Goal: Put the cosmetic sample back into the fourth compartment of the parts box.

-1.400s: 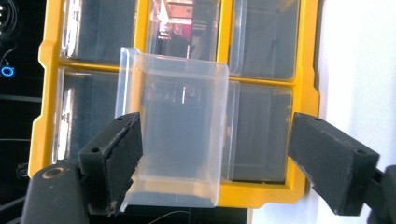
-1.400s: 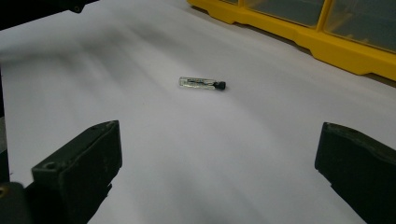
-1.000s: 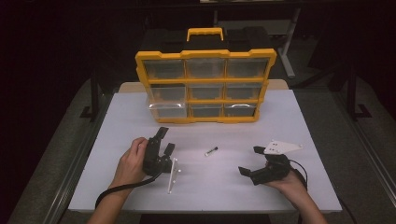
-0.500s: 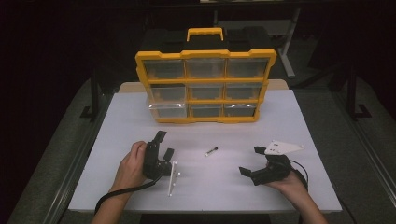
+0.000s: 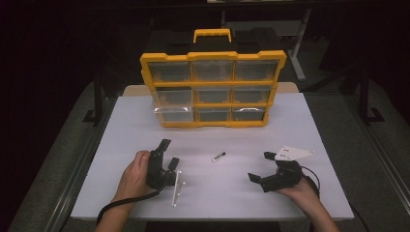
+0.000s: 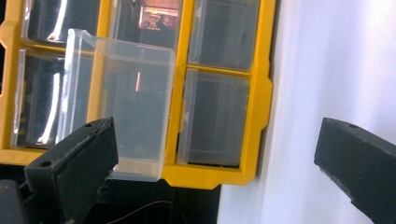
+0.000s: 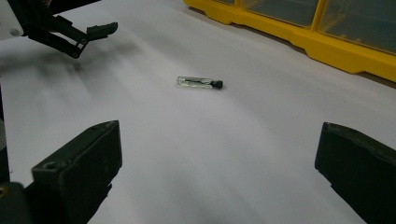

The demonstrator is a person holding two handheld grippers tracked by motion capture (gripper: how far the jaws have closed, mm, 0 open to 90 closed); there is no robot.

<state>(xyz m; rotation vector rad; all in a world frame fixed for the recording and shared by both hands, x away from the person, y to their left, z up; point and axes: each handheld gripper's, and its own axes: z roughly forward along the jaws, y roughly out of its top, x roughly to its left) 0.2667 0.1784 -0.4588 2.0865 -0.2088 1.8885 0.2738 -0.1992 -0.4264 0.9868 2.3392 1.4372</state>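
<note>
Worktop (image 5: 121,125): white sheet, mostly bare. At its far edge stands the yellow organizer (image 5: 212,89), upright, three rows of clear bins, handle on top. One clear drawer (image 5: 173,114) in the bottom-left slot is pulled part way out; the left gripper view shows it (image 6: 119,107) sticking forward of the frame, looks empty.

Left gripper (image 5: 167,157): near the front-left of the worktop, pointed toward the organizer, jaws spread wide, nothing between them. A thin white rod-like piece (image 5: 177,188) lies just beside it on the sheet; can't tell what it is.

Right gripper (image 5: 258,169): front-right, aimed left across the sheet, jaws wide apart and empty too. Its camera looks straight at the vial.

Small vial (image 5: 218,156): lying on its side in the open middle of the worktop, between the two grippers, apart from both and well clear of the organizer. In the right gripper view (image 7: 200,83): clear tube, dark cap at one end.

Handling guess: very light, stiff, smooth and round, so it will likely roll or squirt out if pinched off-centre. If glass, brittle, so go easy on squeeze. Best take it across the middle of the clear barrel, jaws square to its long axis, coming down from above. Then the open drawer looks like the destination.
</note>
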